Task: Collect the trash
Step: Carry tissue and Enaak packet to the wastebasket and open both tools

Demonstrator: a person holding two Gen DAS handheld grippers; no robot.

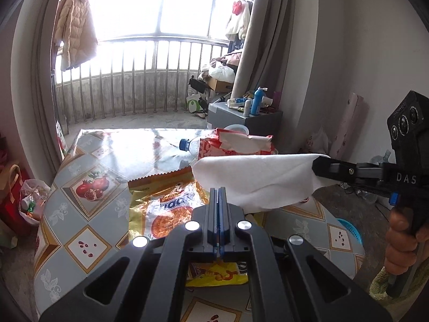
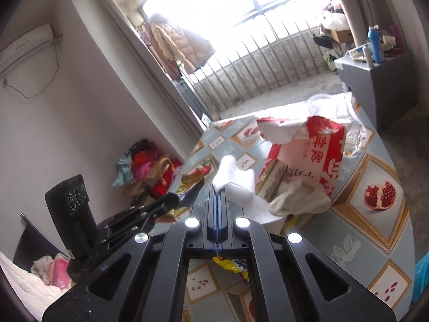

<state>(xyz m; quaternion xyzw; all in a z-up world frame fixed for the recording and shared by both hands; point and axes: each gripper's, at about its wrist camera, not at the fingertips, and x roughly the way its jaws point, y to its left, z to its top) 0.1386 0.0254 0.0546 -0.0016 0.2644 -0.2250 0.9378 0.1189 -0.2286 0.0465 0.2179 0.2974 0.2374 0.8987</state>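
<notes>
My right gripper (image 1: 317, 162) (image 2: 217, 186) is shut on a white tissue (image 1: 254, 179) (image 2: 230, 171), held lifted above the table. My left gripper (image 1: 217, 190) (image 2: 197, 189) is shut, hovering low over a yellow and orange snack bag (image 1: 166, 209). The frames do not show whether its tips pinch the bag. A torn red and white carton (image 1: 236, 145) (image 2: 308, 145) lies further back. A plastic bottle with a blue cap (image 1: 187, 145) rests beside it. A crumpled white cloth or tissue (image 2: 300, 198) sits against the carton.
The table (image 1: 88, 187) has a pomegranate-print cover. A plastic bag of rubbish (image 1: 32, 198) sits on the floor at the left. A grey cabinet (image 1: 241, 118) with bottles stands behind. A blue tub (image 1: 351, 230) is below the right edge. A hand (image 1: 402, 241) grips the right handle.
</notes>
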